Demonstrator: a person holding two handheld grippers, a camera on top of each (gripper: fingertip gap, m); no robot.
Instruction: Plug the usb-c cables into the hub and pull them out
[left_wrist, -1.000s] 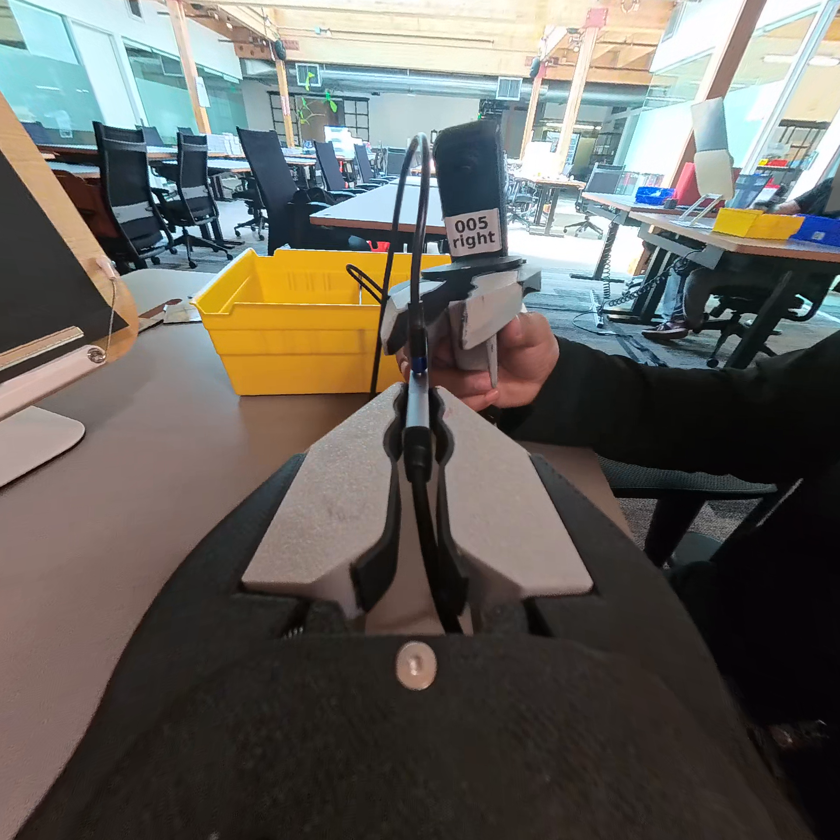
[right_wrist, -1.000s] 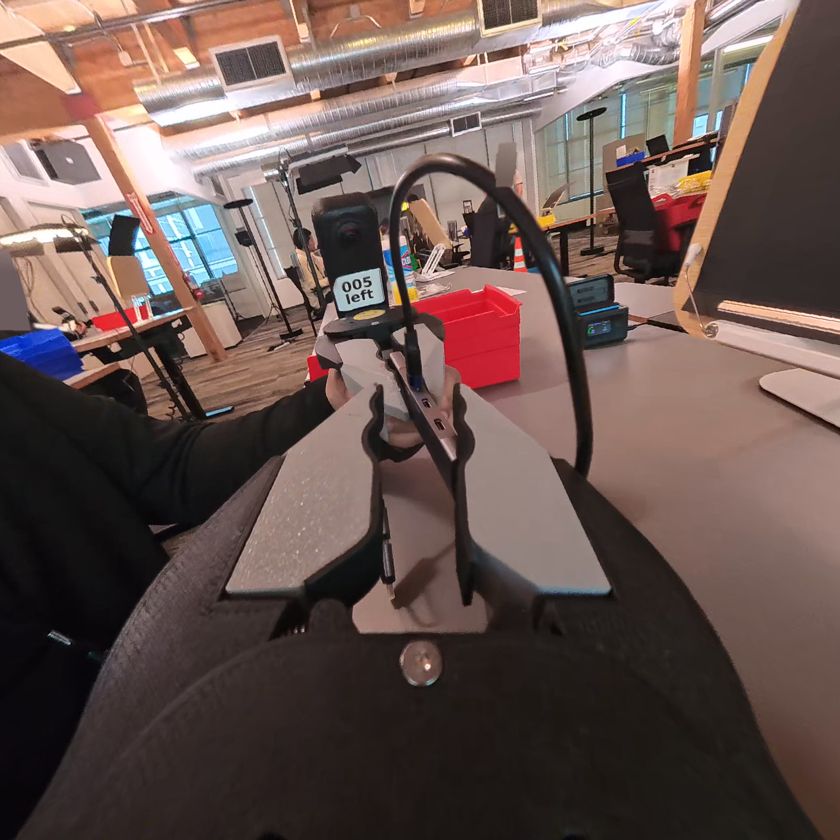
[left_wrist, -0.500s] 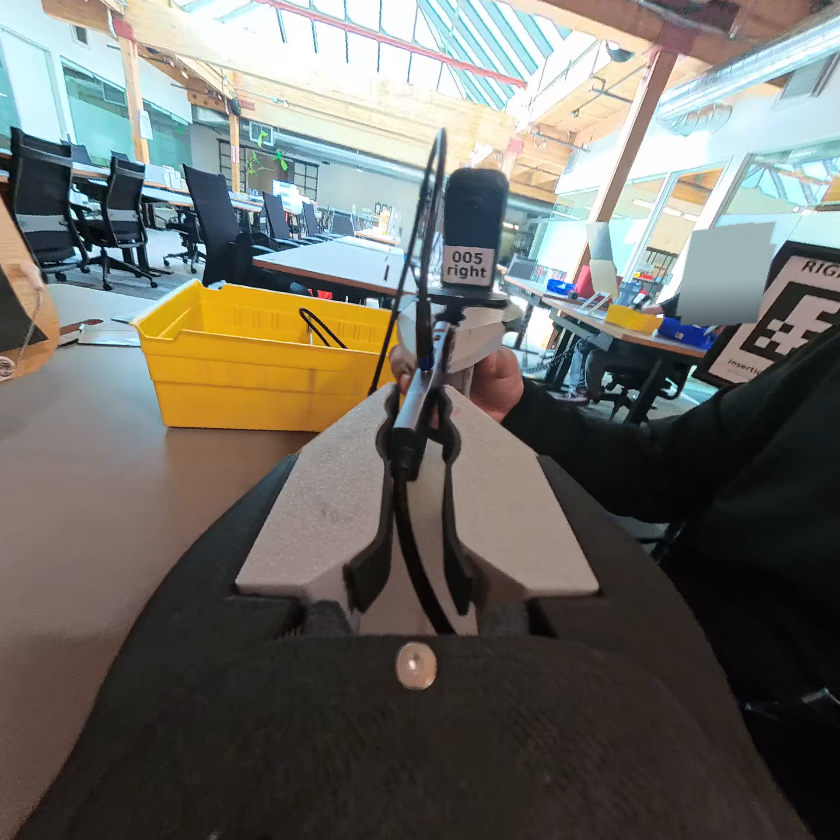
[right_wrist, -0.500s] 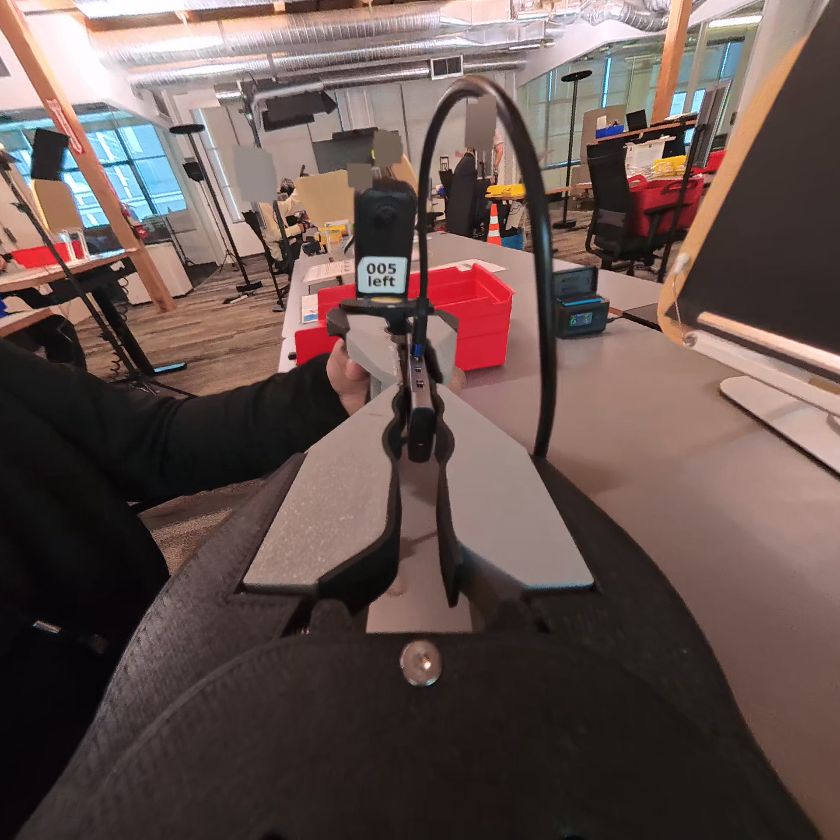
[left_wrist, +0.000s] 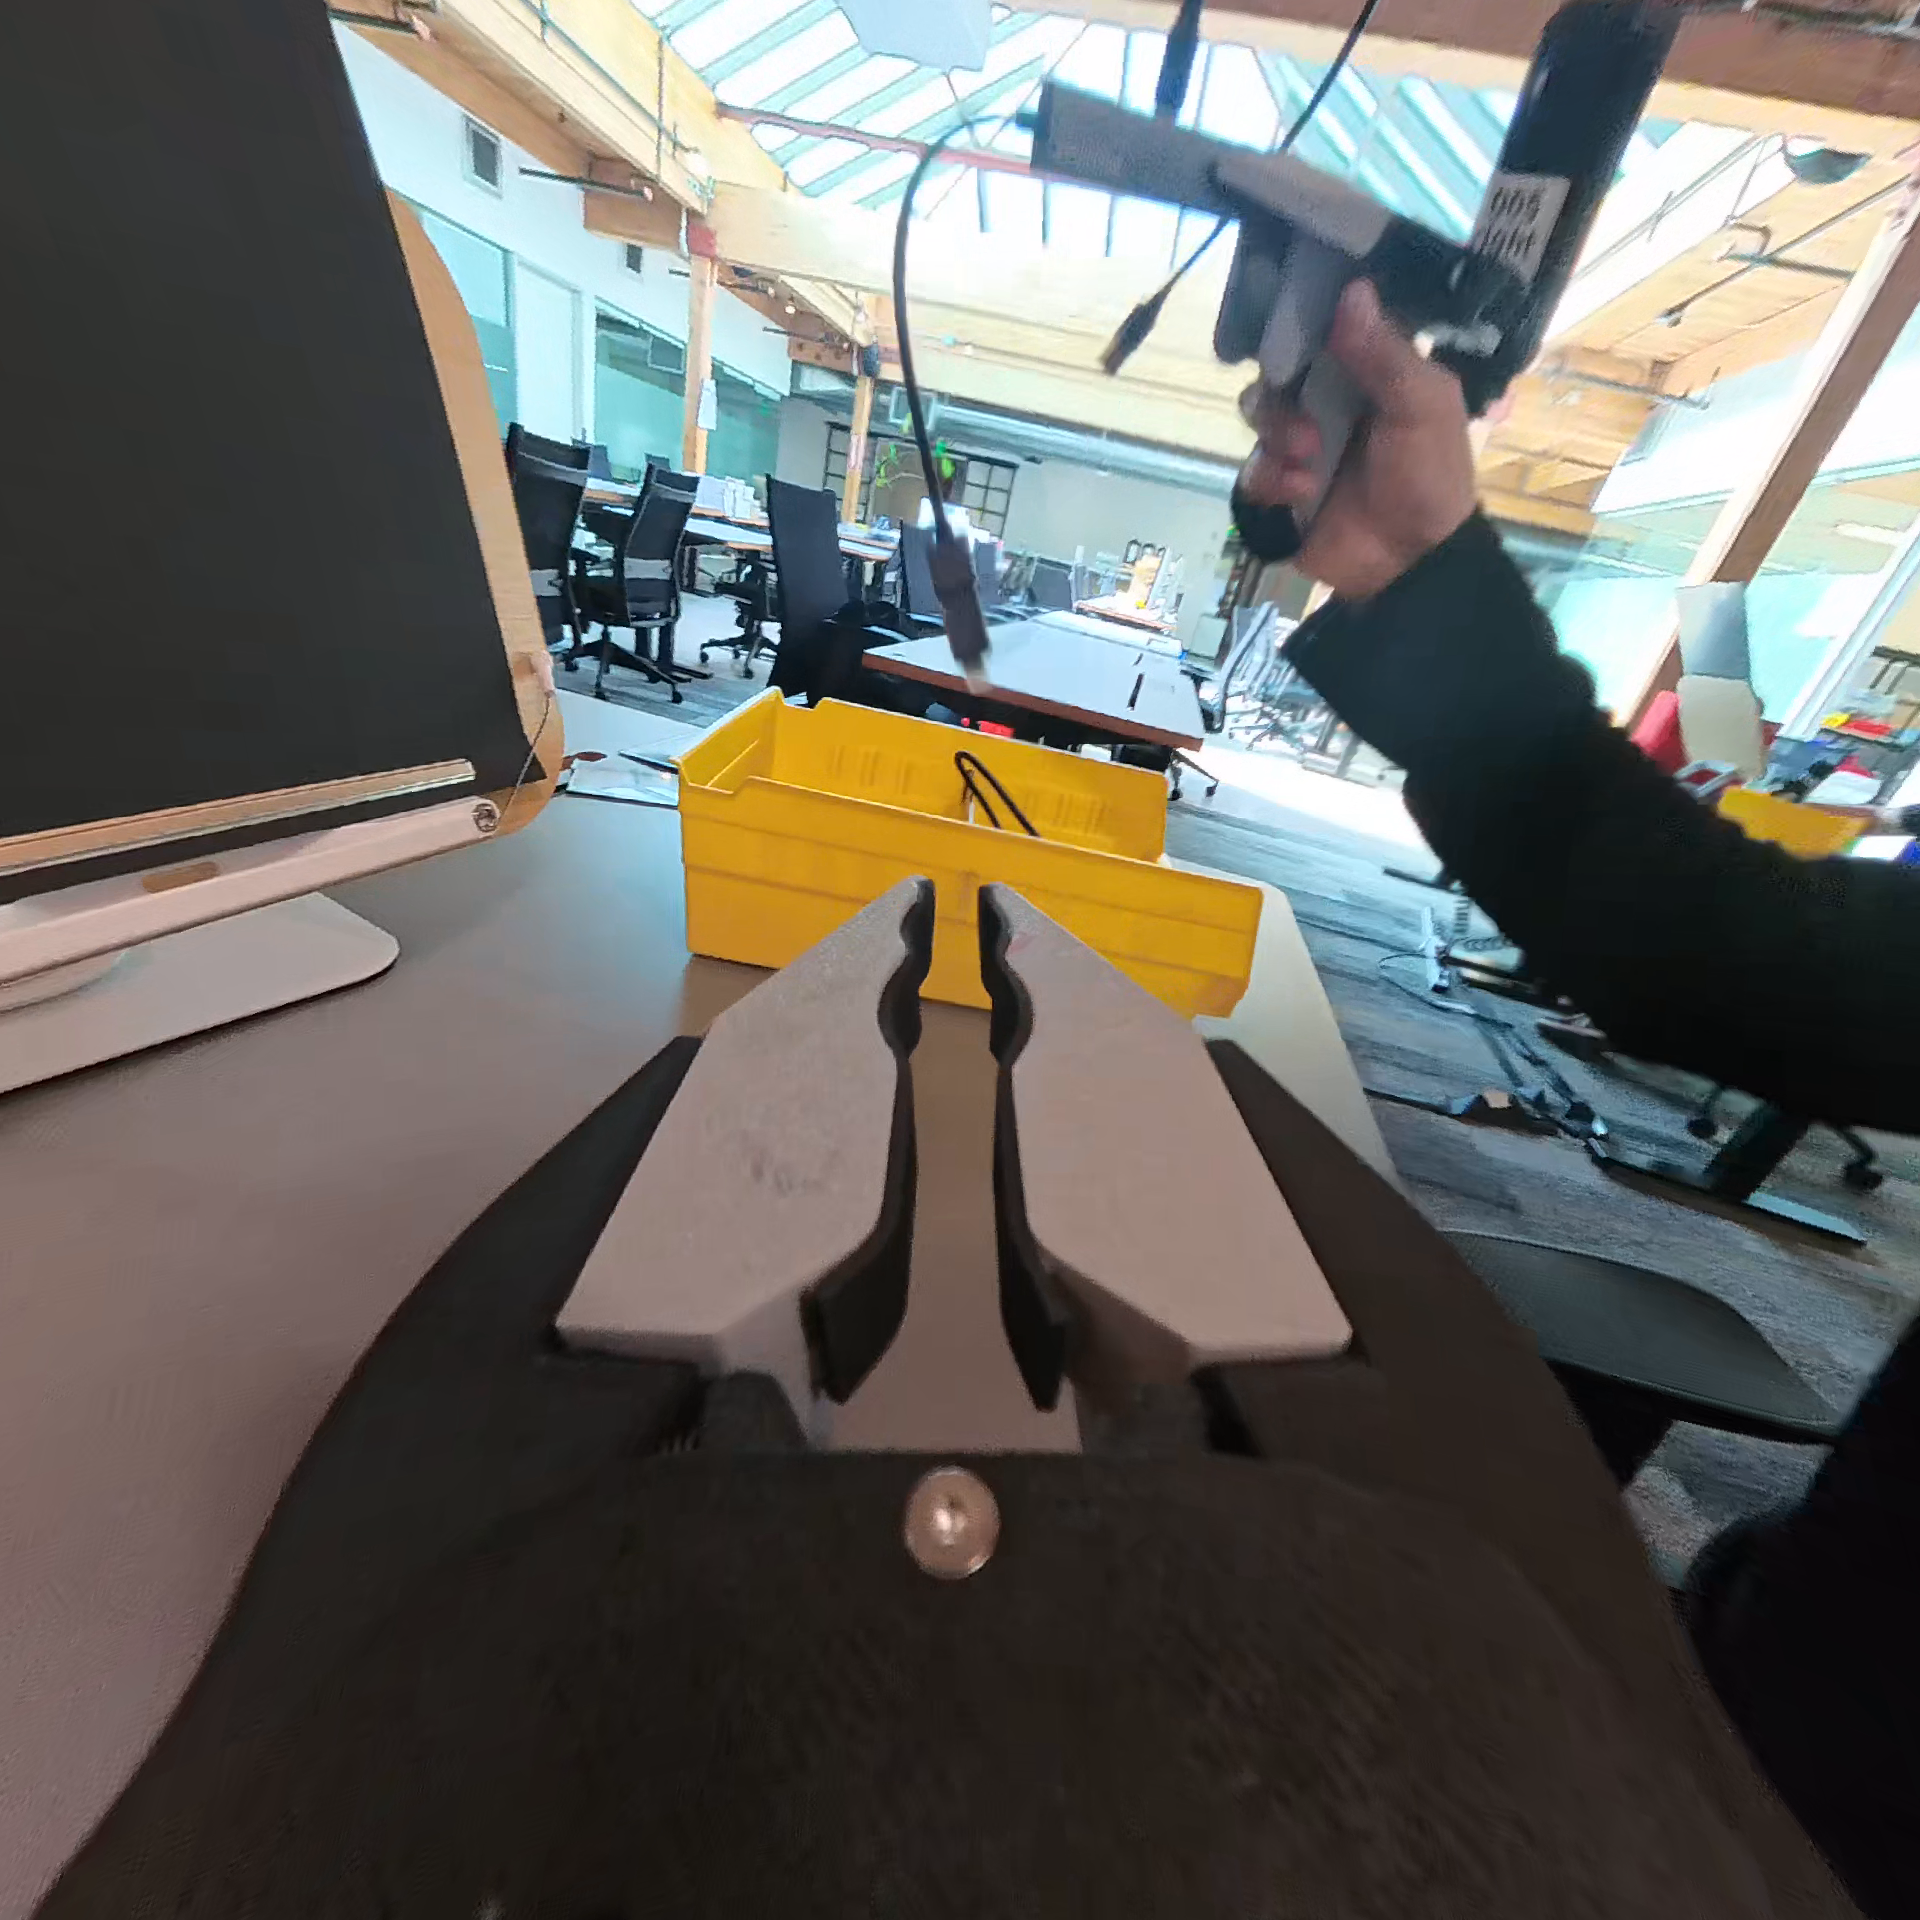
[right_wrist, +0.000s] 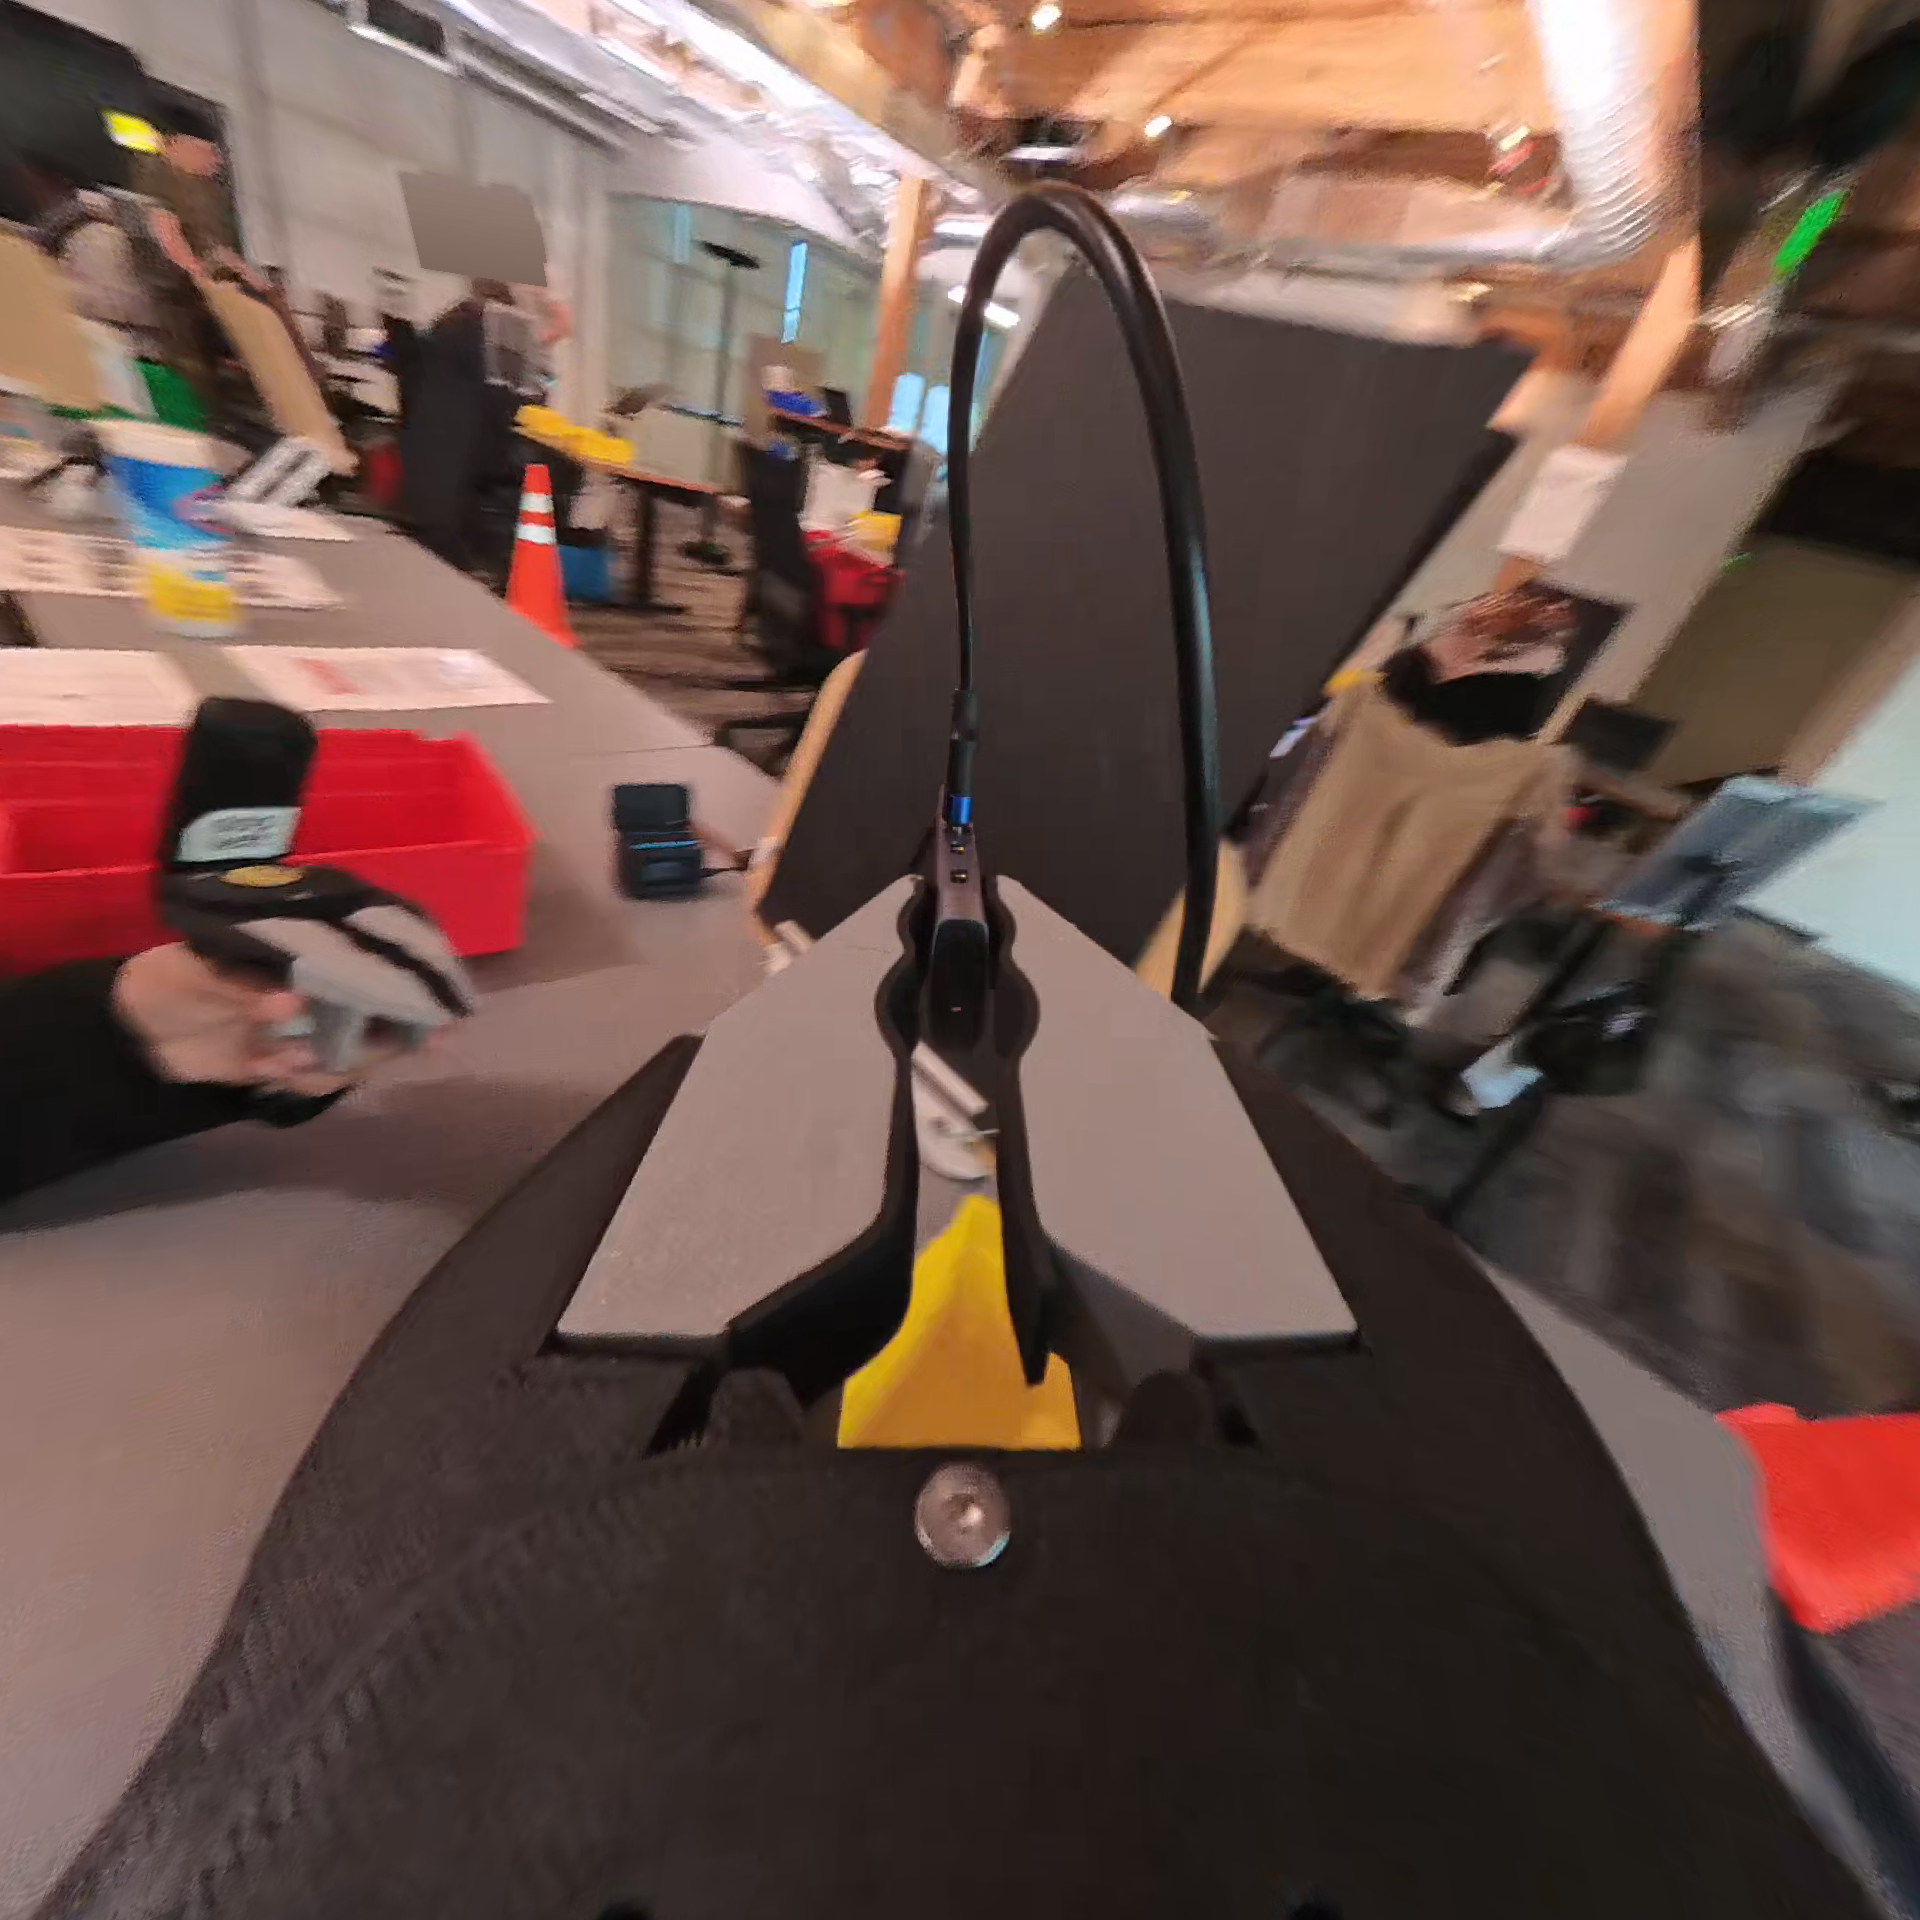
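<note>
My left gripper (left_wrist: 956, 899) is empty, its fingers a narrow gap apart, low over the grey table (left_wrist: 260, 1195). My right gripper (right_wrist: 958, 904) is shut on the dark grey hub (right_wrist: 958, 956). A black cable (right_wrist: 1184, 520) is plugged into the hub's far end and arcs up and down to the right. In the left wrist view the right gripper (left_wrist: 1257, 239) is raised high at the upper right with the hub (left_wrist: 1122, 156). Two cable ends hang free from it: one plug (left_wrist: 961, 613) above the bin, another plug (left_wrist: 1132, 332) higher.
A yellow bin (left_wrist: 831, 873) with a black cable in it stands just ahead of my left gripper. A monitor (left_wrist: 208, 416) on a white stand is at the left. A red bin (right_wrist: 416, 831) and a small black device (right_wrist: 652, 840) sit farther along the table. One gripper's finger ends stand about 30 cm off the other's.
My left gripper has let go of the cable and dropped low. My right gripper has lifted the hub high and swung right, and the cable ends now dangle.
</note>
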